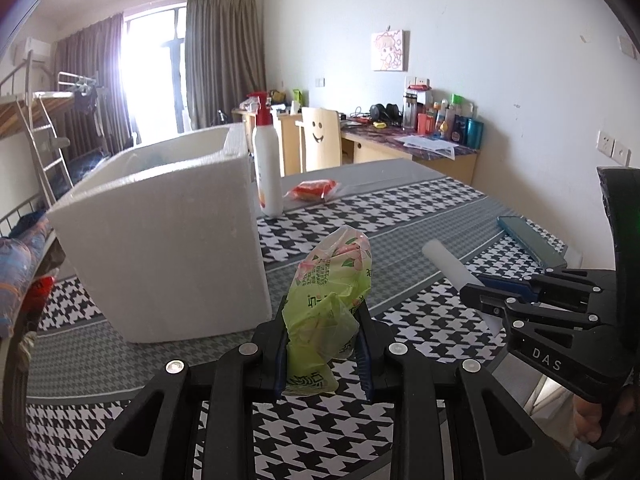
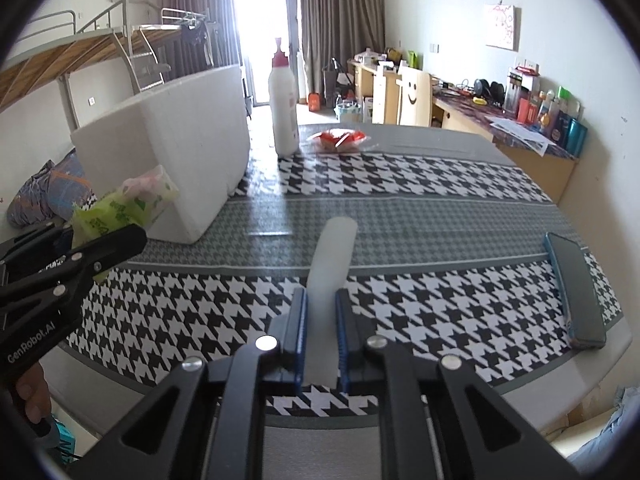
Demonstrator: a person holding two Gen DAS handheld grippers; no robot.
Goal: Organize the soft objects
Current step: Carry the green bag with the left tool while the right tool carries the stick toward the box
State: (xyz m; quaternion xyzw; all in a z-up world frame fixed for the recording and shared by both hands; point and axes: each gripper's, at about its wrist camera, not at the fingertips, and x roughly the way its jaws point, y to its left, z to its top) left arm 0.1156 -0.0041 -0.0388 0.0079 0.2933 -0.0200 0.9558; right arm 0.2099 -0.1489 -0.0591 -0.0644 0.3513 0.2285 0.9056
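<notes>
Green tissue pack (image 1: 326, 312) pinched in the closed left gripper (image 1: 324, 354), above the table (image 1: 400, 208) just beside the white foam box (image 1: 160, 248) | right gripper (image 2: 322, 332) clamped on a white foam tube (image 2: 330, 264) over the near edge | lotion bottle (image 2: 283, 112), red packet (image 2: 340, 139) toward far edge | phone (image 2: 576, 292) at right edge

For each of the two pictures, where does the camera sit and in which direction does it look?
Left wrist: on the left hand-held gripper, facing the foam box; it grips a green tissue pack; the right hand-held gripper shows.
Right wrist: on that gripper, facing across the table; it grips a white foam tube.
Shared: box, lotion bottle, red packet, phone.
</notes>
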